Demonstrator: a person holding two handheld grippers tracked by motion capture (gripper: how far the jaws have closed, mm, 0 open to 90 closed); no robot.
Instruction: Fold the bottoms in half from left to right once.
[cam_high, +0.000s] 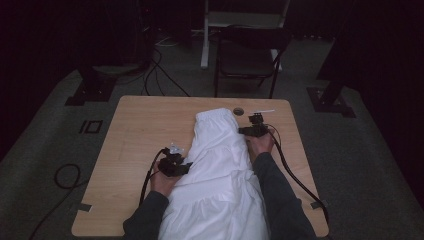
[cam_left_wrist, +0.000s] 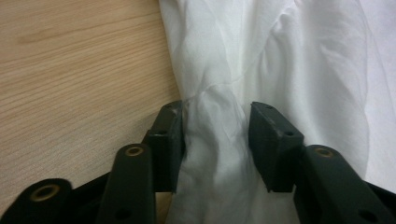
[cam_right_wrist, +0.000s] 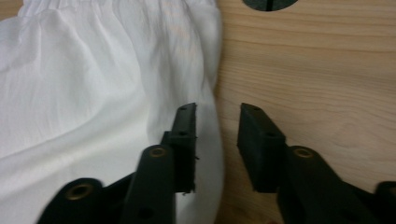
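A white skirt-like garment (cam_high: 220, 165) with a gathered waistband lies lengthwise on the wooden table (cam_high: 145, 130), waistband at the far end. My left gripper (cam_high: 187, 166) is at the garment's left edge, jaws apart with a crumpled fold of the white cloth (cam_left_wrist: 215, 140) between them (cam_left_wrist: 215, 109). My right gripper (cam_high: 242, 131) sits at the garment's right edge near the waistband. Its jaws stand apart and straddle the cloth's hem (cam_right_wrist: 212, 93), one jaw over cloth and the other over bare wood (cam_right_wrist: 218, 109).
A round cable hole (cam_high: 238, 111) and a white strip (cam_high: 263, 111) lie near the table's far edge. A dark folding chair (cam_high: 250, 55) stands beyond the table. Cables trail from both grippers off the near edge. Bare wood lies left of the garment.
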